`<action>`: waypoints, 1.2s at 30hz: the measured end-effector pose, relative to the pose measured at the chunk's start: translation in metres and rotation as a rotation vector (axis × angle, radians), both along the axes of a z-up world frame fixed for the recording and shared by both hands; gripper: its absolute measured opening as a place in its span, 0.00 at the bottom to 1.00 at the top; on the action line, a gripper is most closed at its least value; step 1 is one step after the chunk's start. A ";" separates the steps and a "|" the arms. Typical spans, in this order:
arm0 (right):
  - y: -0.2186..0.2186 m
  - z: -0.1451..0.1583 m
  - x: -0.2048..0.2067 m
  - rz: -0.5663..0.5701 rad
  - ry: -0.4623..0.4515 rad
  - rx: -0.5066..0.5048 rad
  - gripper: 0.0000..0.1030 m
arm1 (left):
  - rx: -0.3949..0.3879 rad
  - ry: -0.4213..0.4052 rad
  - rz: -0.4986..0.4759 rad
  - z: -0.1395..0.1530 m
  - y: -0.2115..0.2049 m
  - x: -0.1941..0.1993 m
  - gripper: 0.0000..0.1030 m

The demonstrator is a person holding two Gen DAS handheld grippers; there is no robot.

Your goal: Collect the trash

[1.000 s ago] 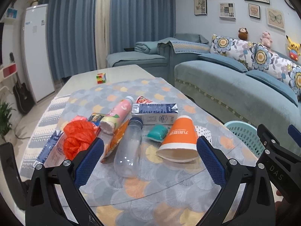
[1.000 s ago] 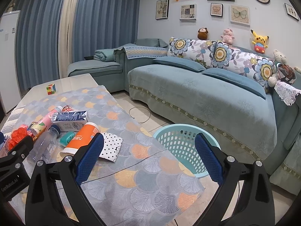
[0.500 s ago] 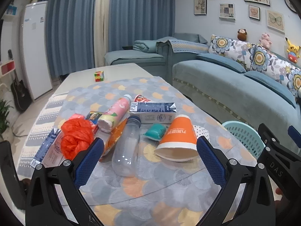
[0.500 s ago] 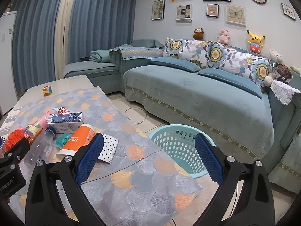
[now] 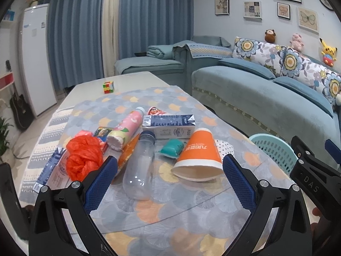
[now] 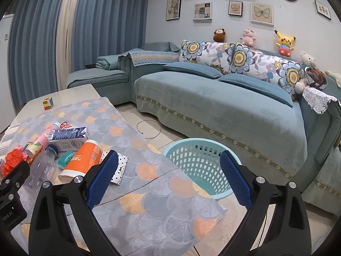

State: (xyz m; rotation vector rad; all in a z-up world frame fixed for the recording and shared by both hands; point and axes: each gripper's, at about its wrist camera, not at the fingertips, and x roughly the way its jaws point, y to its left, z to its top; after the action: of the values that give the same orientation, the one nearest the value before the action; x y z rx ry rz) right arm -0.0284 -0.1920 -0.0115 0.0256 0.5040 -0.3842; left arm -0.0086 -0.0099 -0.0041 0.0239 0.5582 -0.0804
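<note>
Trash lies on the table: an orange paper cup (image 5: 199, 156) on its side, a clear plastic bottle (image 5: 140, 166), a blue-white carton (image 5: 168, 125), a pink bottle (image 5: 127, 130), a crumpled red bag (image 5: 84, 159), a teal wrapper (image 5: 172, 150) and a dotted white packet (image 6: 119, 167). A teal laundry basket (image 6: 200, 164) stands on the floor beside the table. My left gripper (image 5: 169, 178) is open and empty, just short of the cup and clear bottle. My right gripper (image 6: 168, 178) is open and empty, above the table's corner near the basket.
A patterned cloth (image 5: 170, 217) covers the near table. A Rubik's cube (image 5: 108, 87) sits at the far end. A blue sofa (image 6: 223, 111) runs along the right. A white fridge (image 5: 36, 59) and a guitar (image 5: 20, 111) stand at the left.
Both grippers have drifted slightly; the views shifted a little and the trash sits slightly higher in frame. Both stay open and empty. No object moved.
</note>
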 end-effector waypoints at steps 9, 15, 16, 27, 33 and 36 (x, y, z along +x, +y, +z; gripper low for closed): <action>-0.001 0.001 0.000 0.006 0.005 0.008 0.87 | -0.019 0.013 0.004 -0.001 0.000 -0.001 0.93; -0.001 0.001 0.000 0.006 0.010 0.011 0.84 | -0.042 0.026 0.012 -0.001 0.005 0.002 0.93; 0.000 0.001 0.001 0.012 0.015 0.006 0.80 | -0.045 0.027 0.015 -0.001 0.005 0.003 0.93; 0.003 0.014 0.016 0.101 0.025 0.003 0.61 | -0.155 0.075 0.115 0.001 0.056 0.011 0.93; -0.003 0.014 0.043 0.184 0.077 0.054 0.53 | -0.265 0.181 0.062 0.002 0.084 0.037 0.91; -0.003 0.012 0.057 0.228 0.100 0.075 0.53 | -0.250 0.256 0.018 -0.005 0.084 0.055 0.86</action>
State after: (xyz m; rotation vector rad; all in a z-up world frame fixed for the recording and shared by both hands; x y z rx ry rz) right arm 0.0284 -0.1949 0.0007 0.0208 0.6129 -0.1439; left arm 0.0463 0.0742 -0.0088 -0.2373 0.8003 -0.1363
